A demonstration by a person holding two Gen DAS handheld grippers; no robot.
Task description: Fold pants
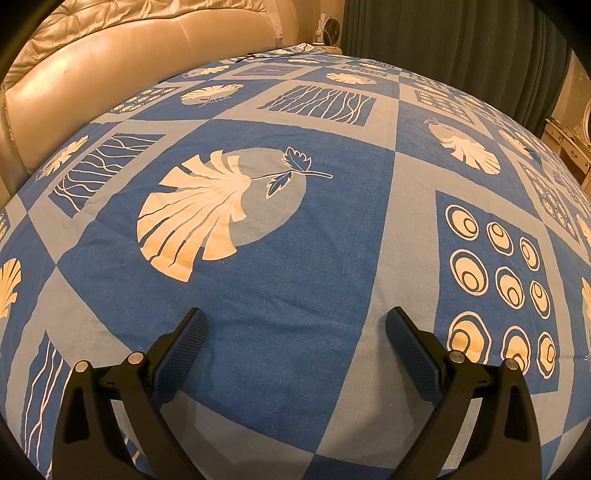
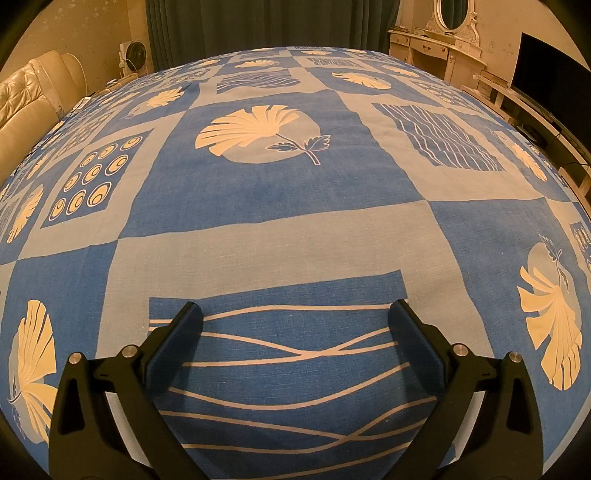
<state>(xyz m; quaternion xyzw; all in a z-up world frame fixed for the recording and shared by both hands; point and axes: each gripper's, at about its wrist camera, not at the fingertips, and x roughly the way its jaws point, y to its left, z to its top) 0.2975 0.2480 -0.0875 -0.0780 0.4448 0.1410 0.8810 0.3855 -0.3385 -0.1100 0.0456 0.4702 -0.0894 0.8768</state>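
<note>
No pants show in either view. My left gripper (image 1: 295, 321) hangs open just above the blue patterned bedsheet (image 1: 295, 266), with nothing between its blue-padded fingers (image 1: 188, 343). In the right wrist view my right gripper (image 2: 295, 314) is open too, wide apart over a dark blue panel with white wavy lines (image 2: 295, 350) on the same bedsheet (image 2: 280, 184). Neither gripper holds anything.
A cream leather headboard (image 1: 92, 74) runs along the bed's far left. Dark green curtains (image 1: 461, 44) hang behind the bed, with a small white fan (image 2: 133, 51) beside them. A white dressing table with an oval mirror (image 2: 443, 33) and a dark TV screen (image 2: 546, 85) stand at right.
</note>
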